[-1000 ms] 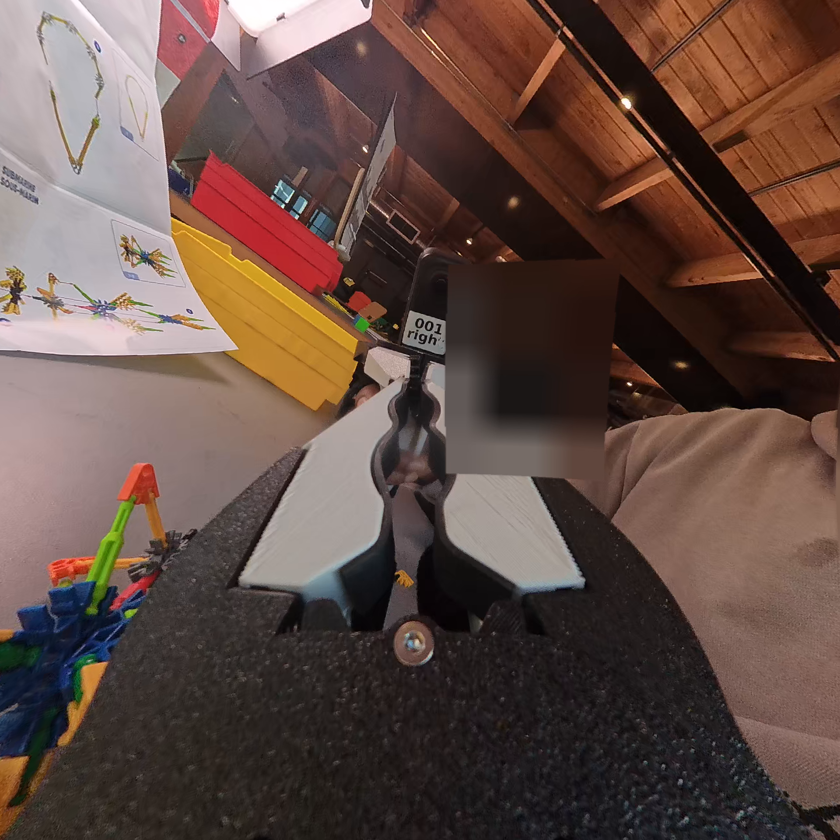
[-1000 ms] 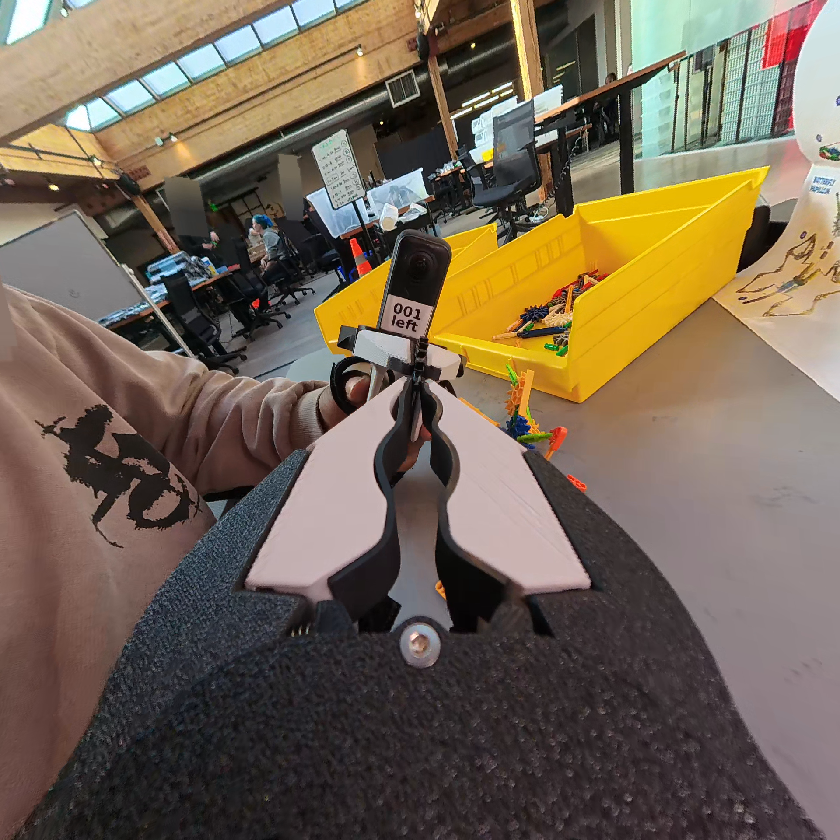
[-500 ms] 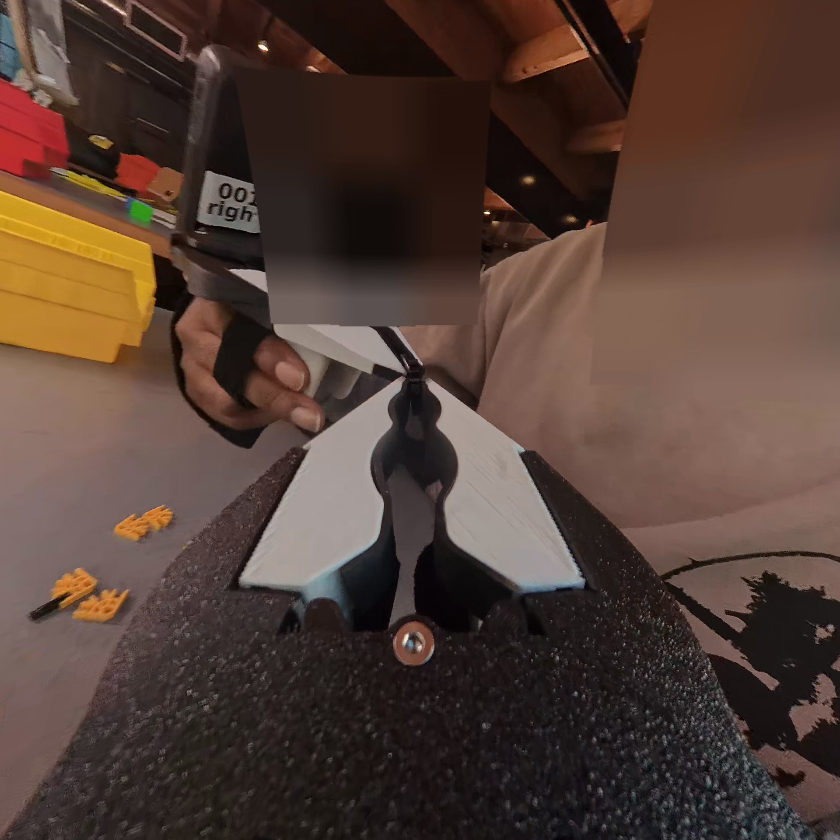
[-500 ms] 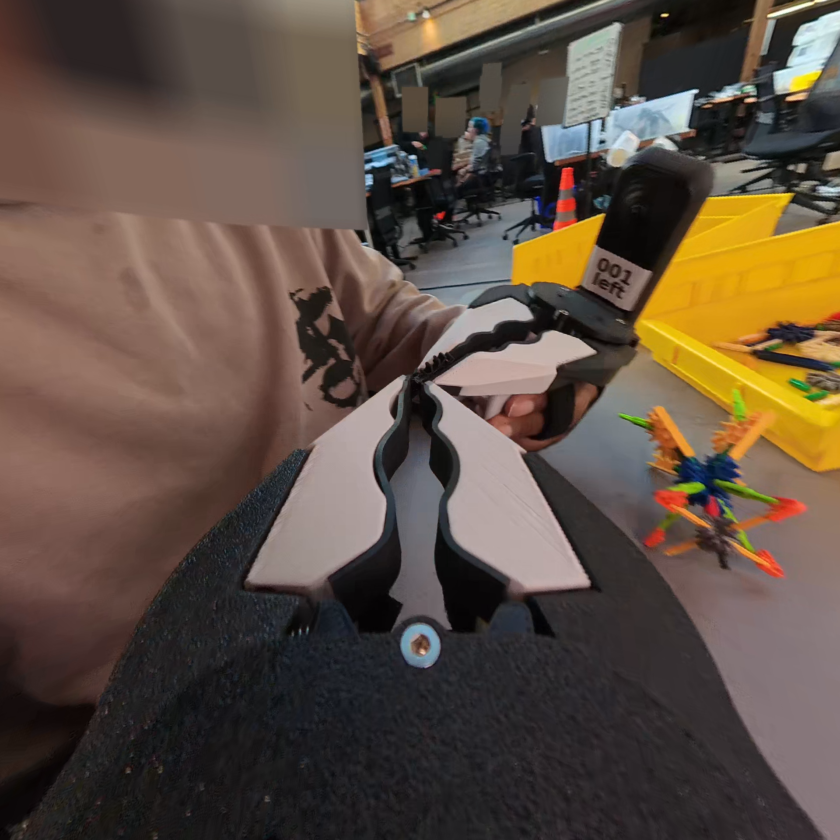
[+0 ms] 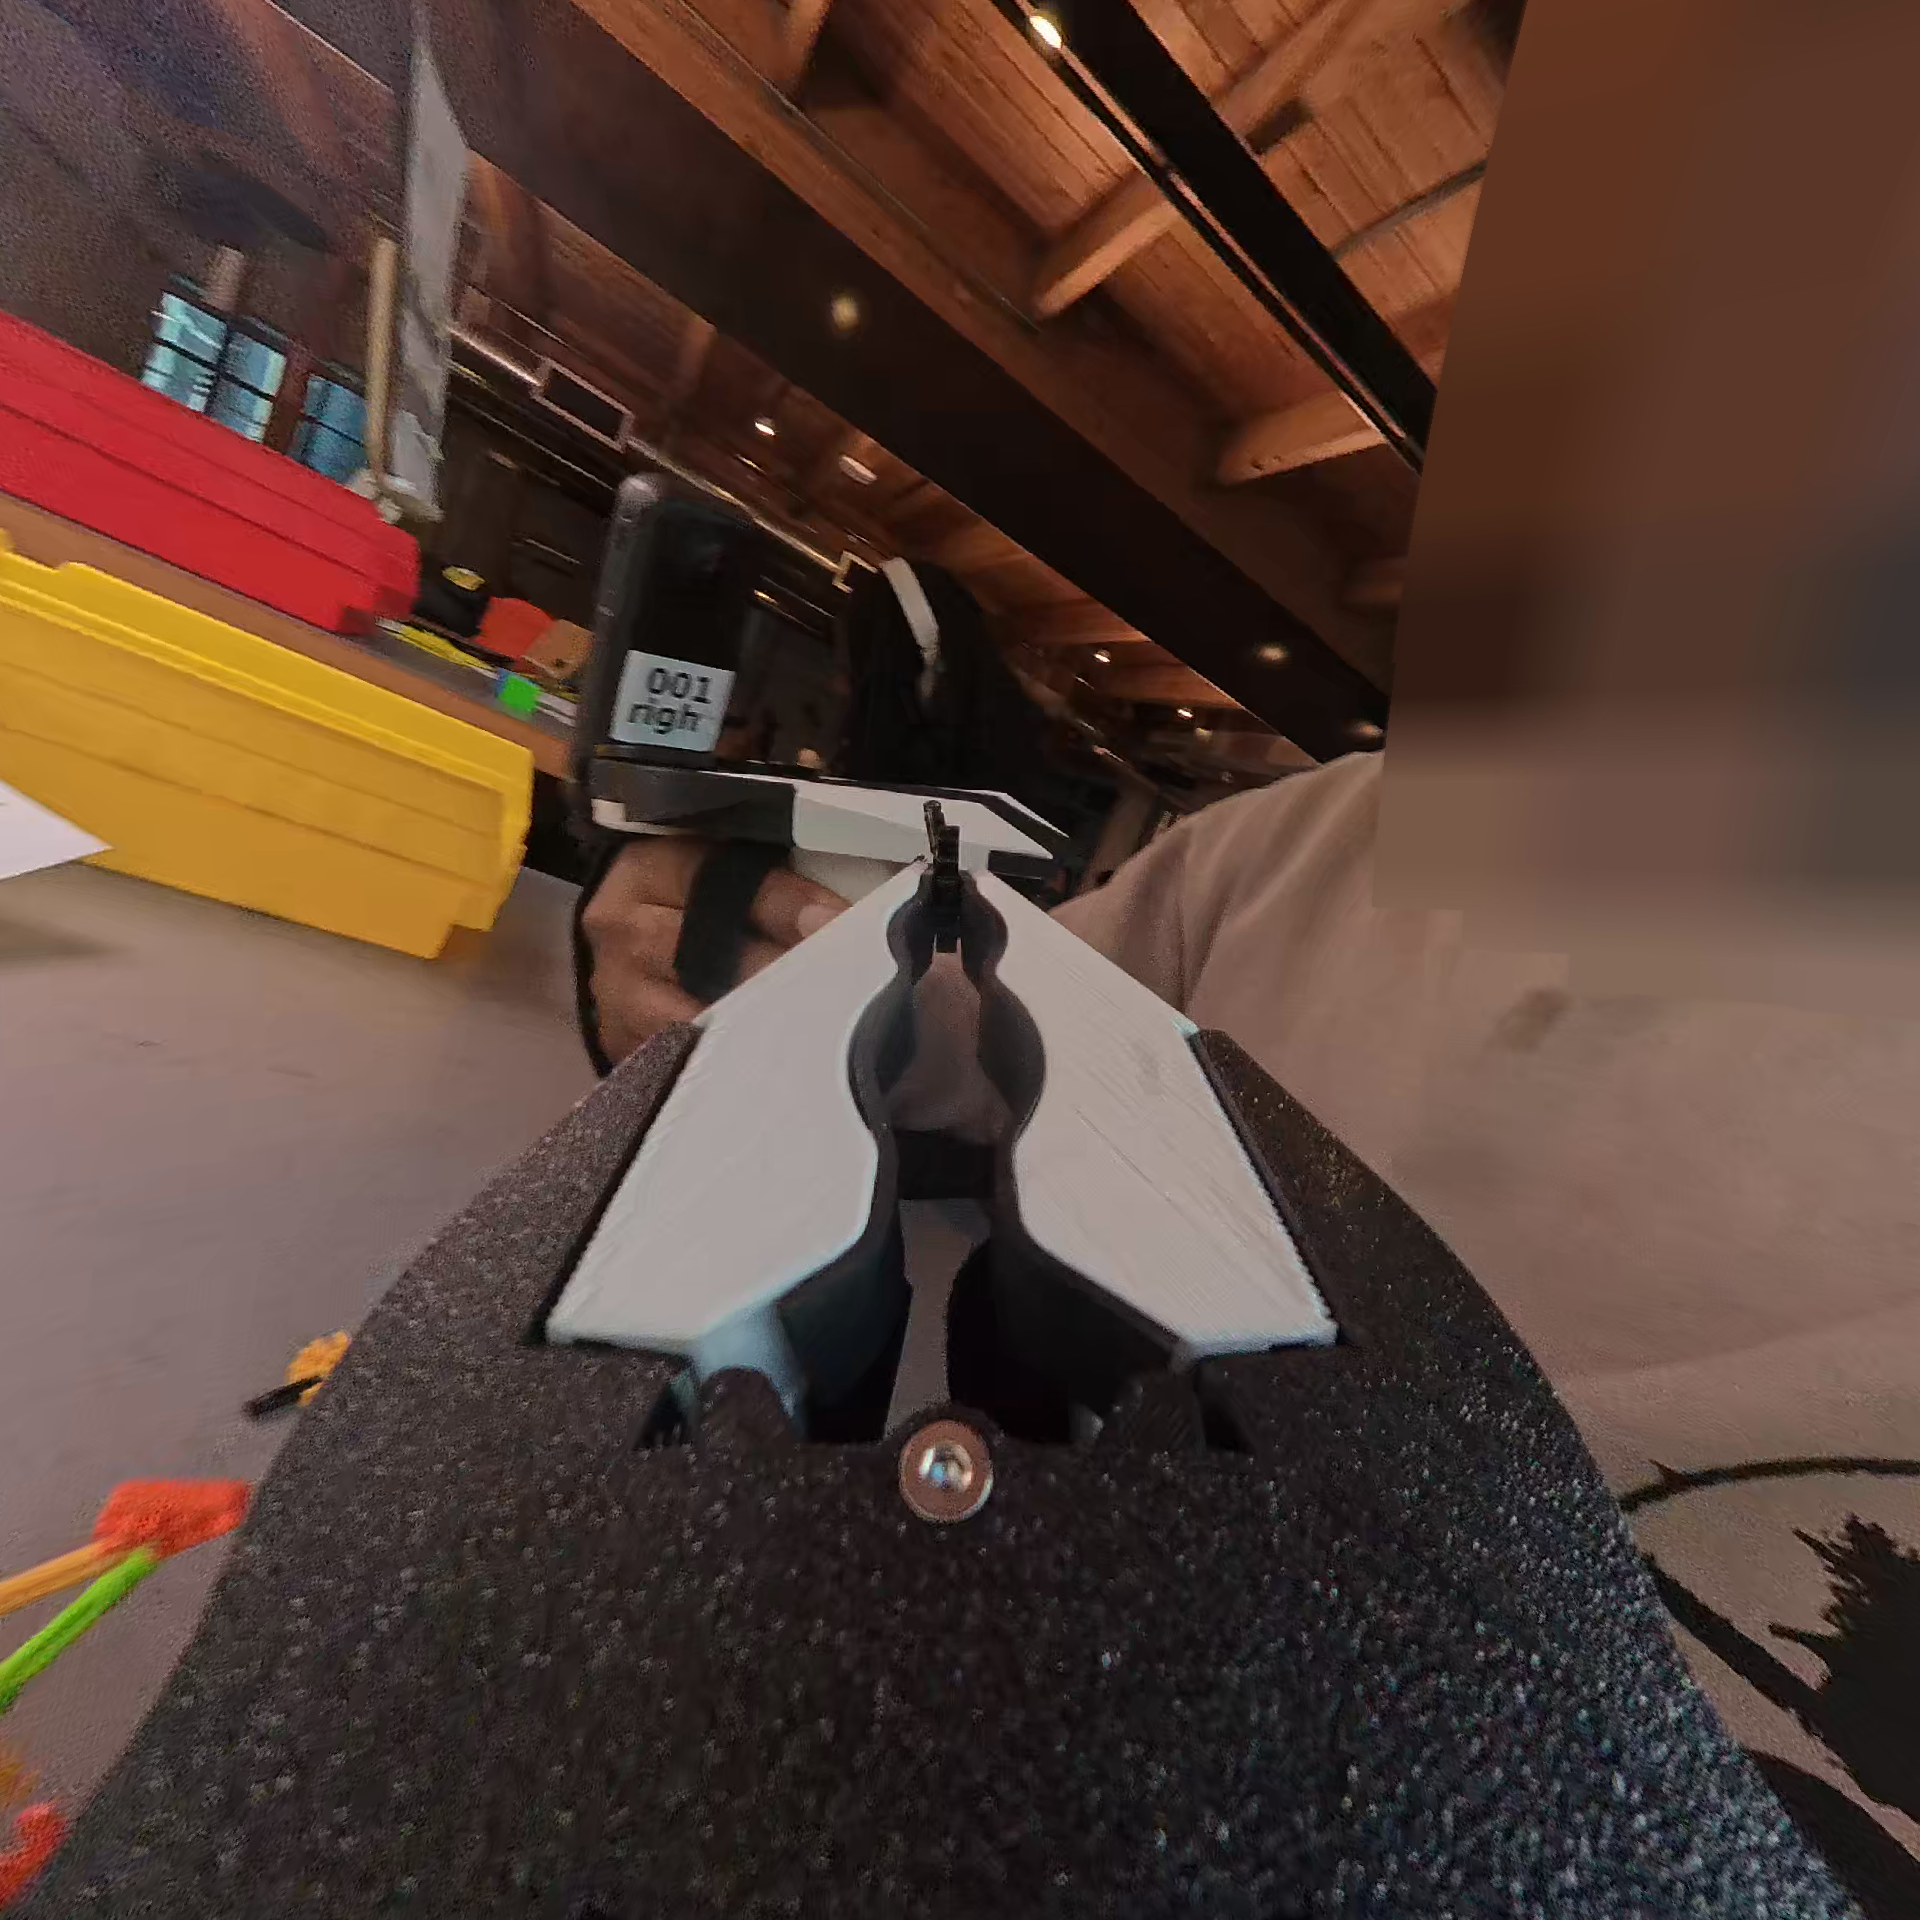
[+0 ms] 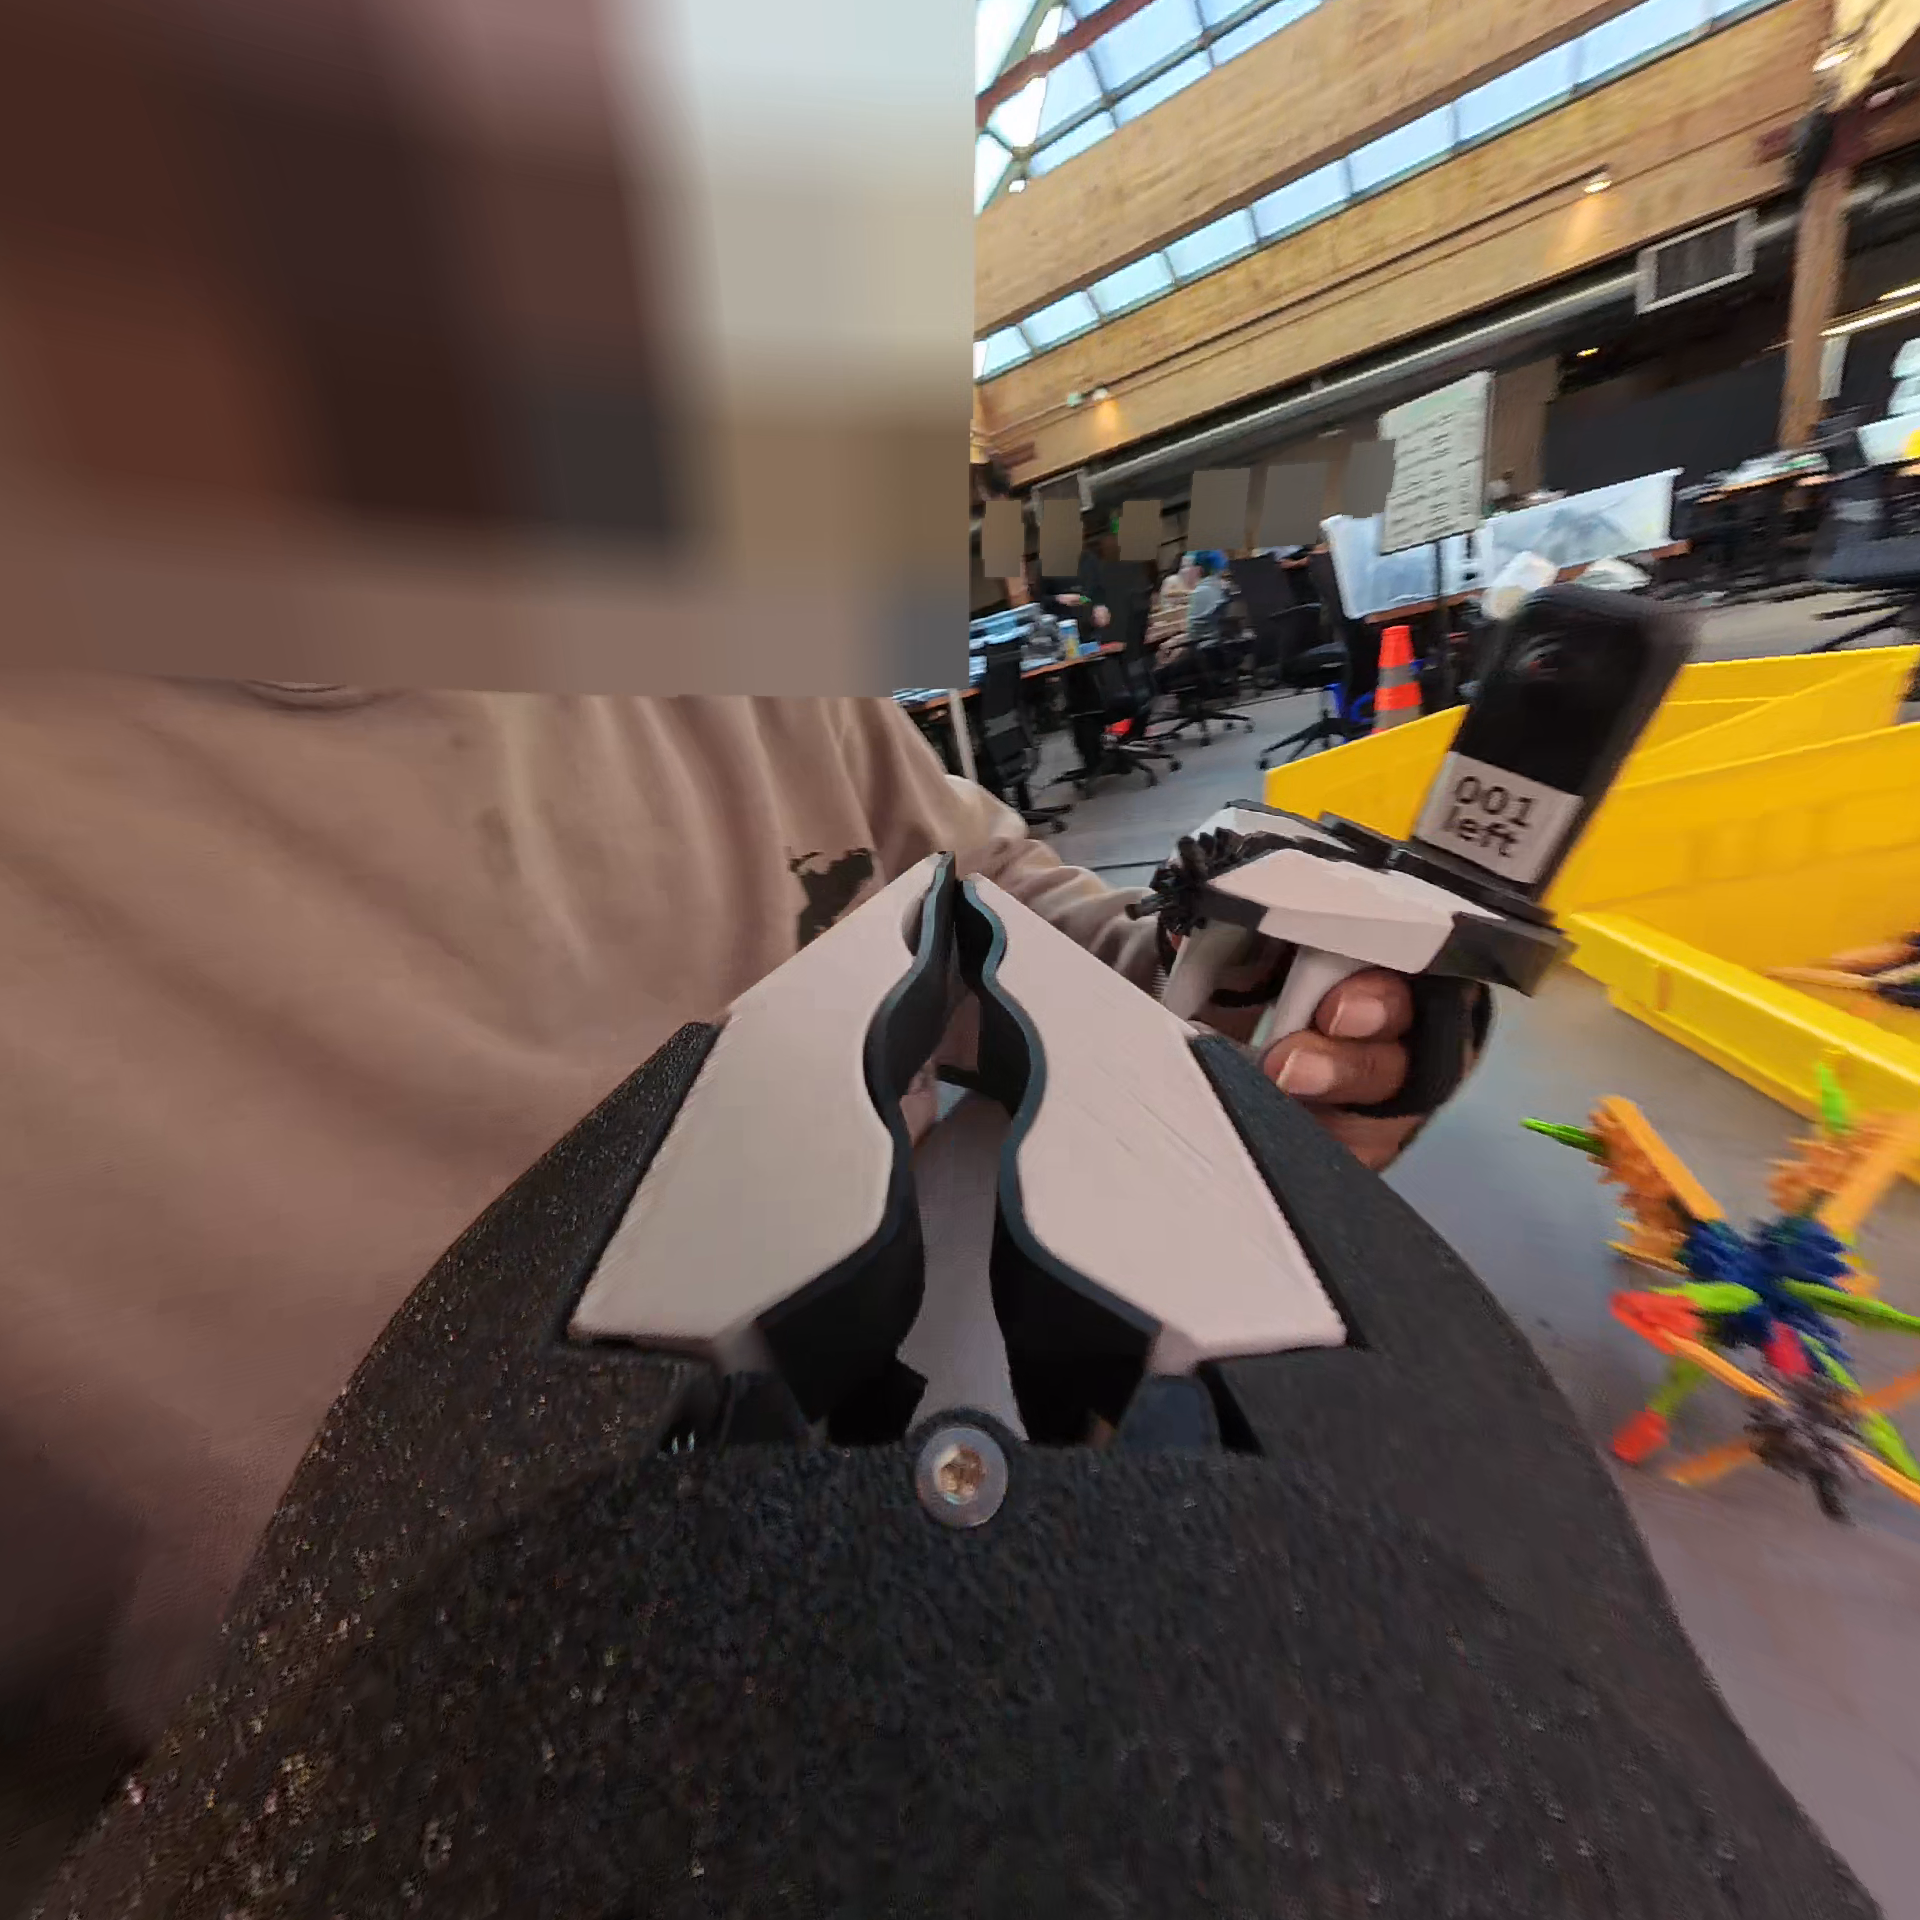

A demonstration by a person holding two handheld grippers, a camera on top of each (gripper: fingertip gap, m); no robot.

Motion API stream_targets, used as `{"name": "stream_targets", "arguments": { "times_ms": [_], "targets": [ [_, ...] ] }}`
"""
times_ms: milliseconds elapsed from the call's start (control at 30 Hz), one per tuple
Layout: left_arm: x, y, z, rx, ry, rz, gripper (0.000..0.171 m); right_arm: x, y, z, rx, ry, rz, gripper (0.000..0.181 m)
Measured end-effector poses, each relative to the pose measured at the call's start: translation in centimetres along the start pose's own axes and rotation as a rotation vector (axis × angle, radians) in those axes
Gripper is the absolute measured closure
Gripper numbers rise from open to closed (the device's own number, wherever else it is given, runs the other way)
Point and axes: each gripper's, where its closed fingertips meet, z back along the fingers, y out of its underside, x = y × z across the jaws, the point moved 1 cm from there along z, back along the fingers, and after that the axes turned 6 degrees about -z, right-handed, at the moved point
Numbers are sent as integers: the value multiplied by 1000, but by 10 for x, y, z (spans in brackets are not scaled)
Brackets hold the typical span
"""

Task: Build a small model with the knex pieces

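Left tool (image 5: pixel 940 920) stays clamped on a small black connector (image 5: pixel 940 844); right tool (image 6: pixel 951 899), closed and seemingly empty, has drawn aside from it above the counter (image 5: pixel 208 1091).

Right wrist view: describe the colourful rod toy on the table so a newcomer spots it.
Find the big yellow plastic bins at the right of the grey table. Just in front of them stands a spiky model of plastic rods and connectors. What marks it: a blue hub with orange, green and red spokes, unlike the small black spiky piece in the left tongs.
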Motion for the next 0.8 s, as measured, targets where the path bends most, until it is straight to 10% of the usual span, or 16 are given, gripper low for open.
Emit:
{"name": "stream_targets", "arguments": {
  "times_ms": [367, 800],
  "targets": [
    [45, -18, 30, -110, -285, -8, 169, -71, -17, 39, -84, 559, 139, 181],
    [22, 10, 3, 96, -175, -136, 169, -66, -1, 15, 10, 495, 60, 178]
  ]
}}
